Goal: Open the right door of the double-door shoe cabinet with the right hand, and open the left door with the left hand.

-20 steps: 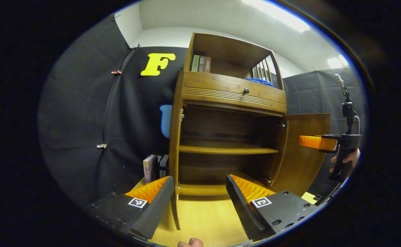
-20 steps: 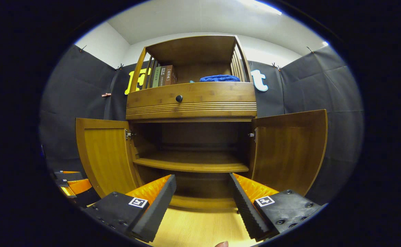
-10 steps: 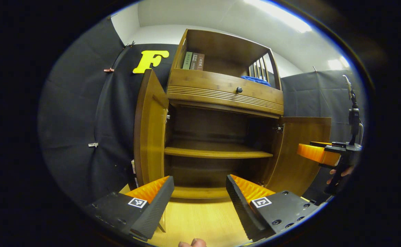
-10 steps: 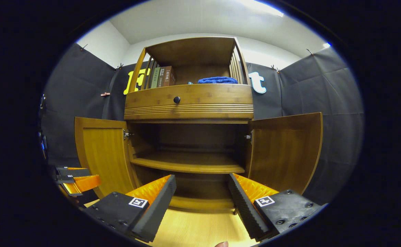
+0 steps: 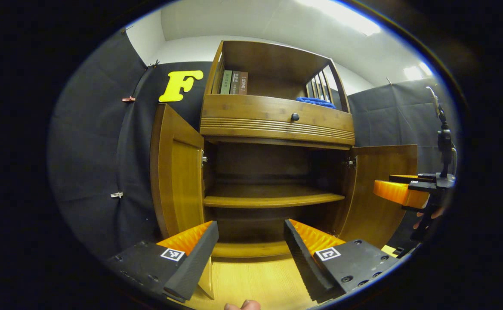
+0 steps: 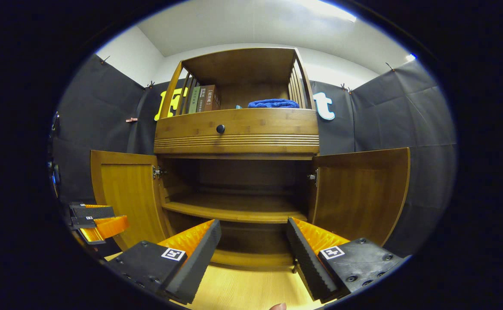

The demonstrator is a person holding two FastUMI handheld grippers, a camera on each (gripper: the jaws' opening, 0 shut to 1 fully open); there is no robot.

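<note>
Black cloth walls surround one wooden shoe cabinet (image 6: 238, 129) standing upright on a light wood floor (image 6: 242, 292), front facing both cameras. Two doors, both swung out — left door (image 6: 124, 193) and right door (image 6: 361, 193) in the right gripper view; each tall panel stands vertical on its hinges. One inner shelf (image 6: 234, 211) lies horizontal. One drawer with one round knob (image 6: 220, 128). Up top, about three books (image 6: 204, 99) and one blue cloth (image 6: 273, 103). Left gripper (image 5: 251, 239) spread, holding nothing, near the cabinet's base; right gripper (image 6: 253, 241) spread, empty, facing the opening.
</note>
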